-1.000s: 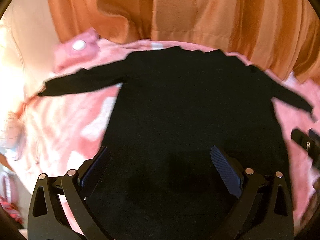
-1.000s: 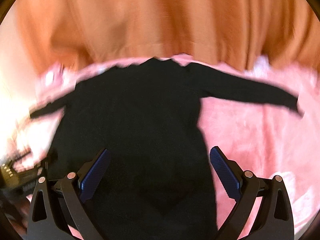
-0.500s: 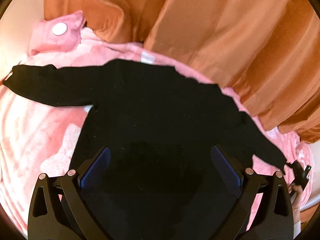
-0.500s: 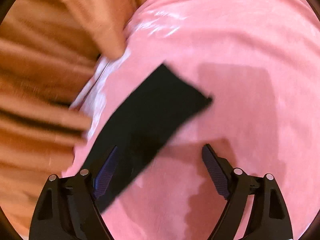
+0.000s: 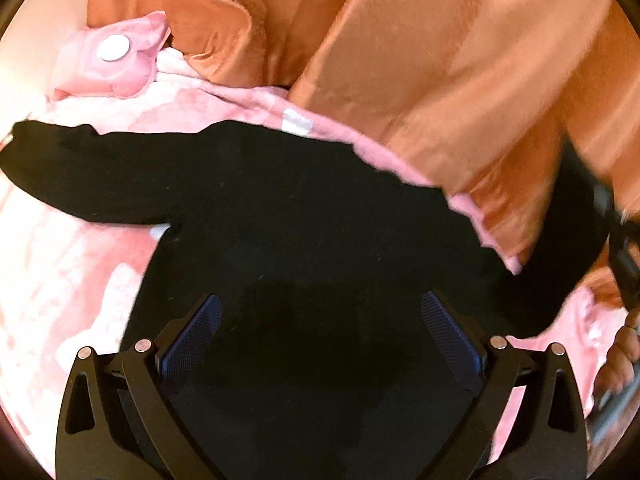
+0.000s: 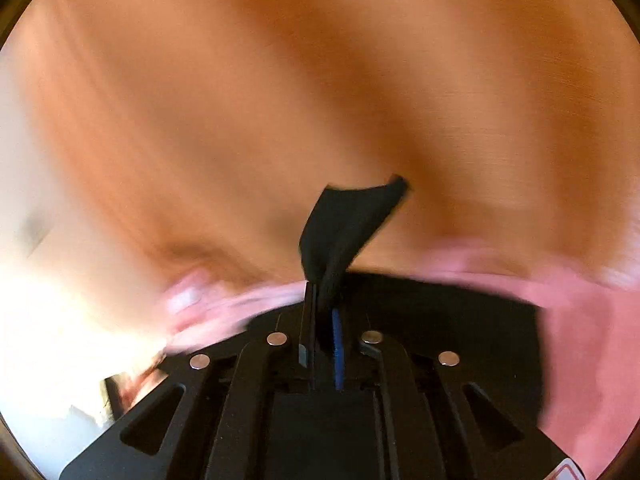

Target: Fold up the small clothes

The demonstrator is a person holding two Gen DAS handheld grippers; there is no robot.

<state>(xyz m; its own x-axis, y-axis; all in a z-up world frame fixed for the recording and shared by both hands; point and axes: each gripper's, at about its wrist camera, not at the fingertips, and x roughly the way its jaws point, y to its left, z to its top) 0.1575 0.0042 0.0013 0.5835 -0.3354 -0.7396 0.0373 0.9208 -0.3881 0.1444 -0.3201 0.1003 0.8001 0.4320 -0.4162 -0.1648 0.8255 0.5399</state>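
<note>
A black long-sleeved top lies spread flat on a pink blanket. Its left sleeve stretches out to the left. My left gripper hovers open and empty above the body of the top. My right gripper is shut on the right sleeve's cuff, which sticks up beyond the fingers. In the left wrist view that sleeve rises off the blanket at the right, beside the right gripper and the hand holding it.
An orange curtain hangs right behind the blanket's far edge and fills the right wrist view. A pink pouch with a white button lies at the back left. The right wrist view is motion-blurred.
My right gripper has closed on the right sleeve's cuff and lifted it off the blanket. My left gripper has dropped slightly closer over the top and stays open.
</note>
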